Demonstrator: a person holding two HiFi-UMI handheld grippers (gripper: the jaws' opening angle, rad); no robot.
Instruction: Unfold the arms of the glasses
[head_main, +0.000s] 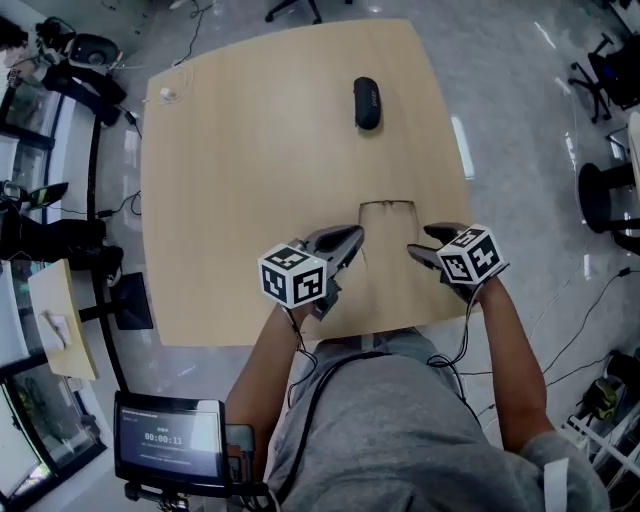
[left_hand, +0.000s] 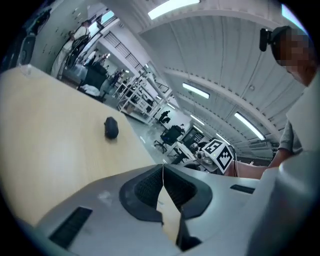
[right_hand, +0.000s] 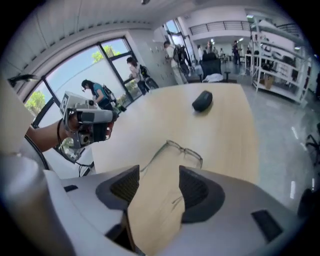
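Right tongs (right_hand: 159, 175) face glasses (right_hand: 186, 151) unseen in left view.

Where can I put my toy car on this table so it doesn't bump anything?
Most of the left half of the table is bare, from the left gripper out to the edge. There's also a bare strip between the black case and the glasses. The front middle is crowded: the right gripper and left gripper flank the glasses there.
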